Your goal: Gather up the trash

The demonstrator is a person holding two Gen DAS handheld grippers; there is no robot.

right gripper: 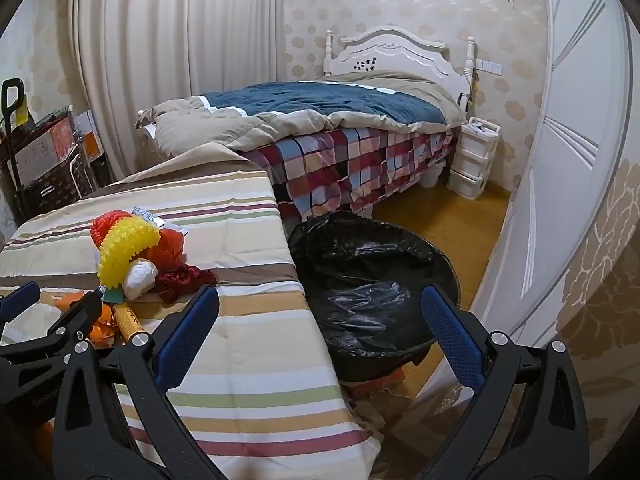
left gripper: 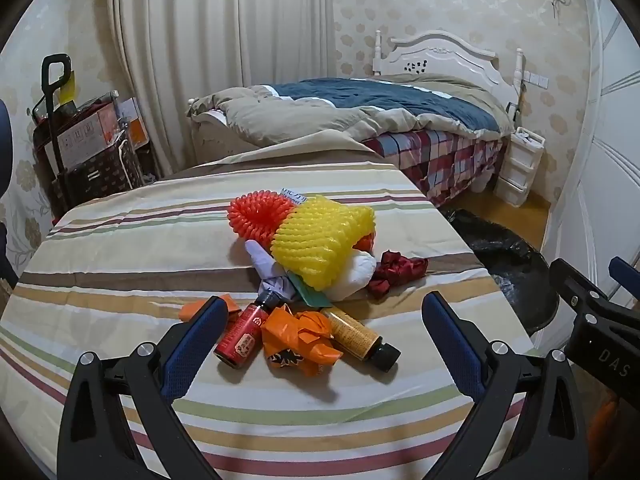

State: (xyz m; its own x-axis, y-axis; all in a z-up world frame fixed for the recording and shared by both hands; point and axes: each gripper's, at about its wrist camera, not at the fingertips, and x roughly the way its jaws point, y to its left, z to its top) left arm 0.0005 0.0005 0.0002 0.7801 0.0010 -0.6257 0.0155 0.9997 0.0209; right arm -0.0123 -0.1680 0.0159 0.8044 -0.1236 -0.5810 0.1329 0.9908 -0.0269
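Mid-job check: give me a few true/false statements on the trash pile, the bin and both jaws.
1. Both the left gripper and the right gripper have their jaws open and hold nothing. True.
2. The yellow foam net already lies inside the bin. False: it sits on the striped cloth, on top of the pile.
3. The bin has a black bag liner and stands on the floor beside the table. True.
4. The red bottle stands upright. False: it lies on its side, next to the orange wrapper.
5. The dark red crumpled fabric lies on the bin side of the pile. True.
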